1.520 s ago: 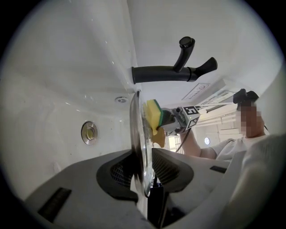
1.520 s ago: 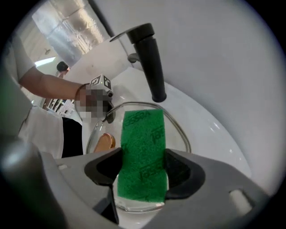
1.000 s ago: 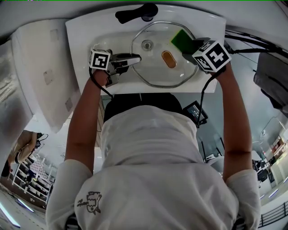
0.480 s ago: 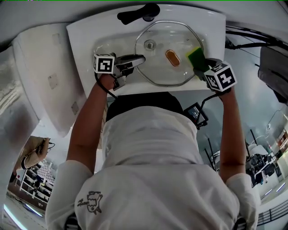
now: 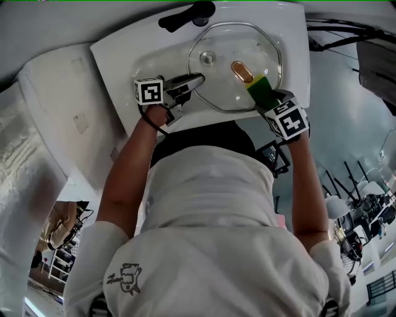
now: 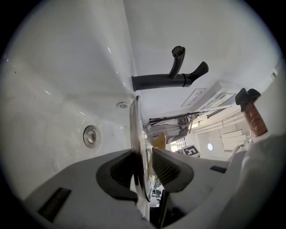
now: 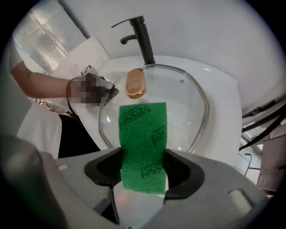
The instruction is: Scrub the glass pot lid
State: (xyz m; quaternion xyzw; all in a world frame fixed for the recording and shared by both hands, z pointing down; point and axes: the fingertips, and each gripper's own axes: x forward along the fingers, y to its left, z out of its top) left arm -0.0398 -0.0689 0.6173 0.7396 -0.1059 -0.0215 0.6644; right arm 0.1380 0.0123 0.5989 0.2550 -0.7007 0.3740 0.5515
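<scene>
I judge the scrub under way, with much glass left to cover. My left gripper (image 6: 144,166) has its fingers clamped on the rim of the round clear glass pot lid (image 5: 219,83), held over the white ceramic sink (image 5: 117,49). My right gripper (image 7: 143,172) pinches the green scouring pad (image 7: 143,143). Over the last second the pad has slid from the lid's far side to its near rim.

Lid fills the sink
Ahead of the right gripper (image 5: 265,98) the glass pot lid (image 5: 235,56) spans the sink (image 5: 117,56); the black faucet (image 5: 185,15) stands beyond it; open rim lies outside the left gripper (image 5: 197,80).
</scene>
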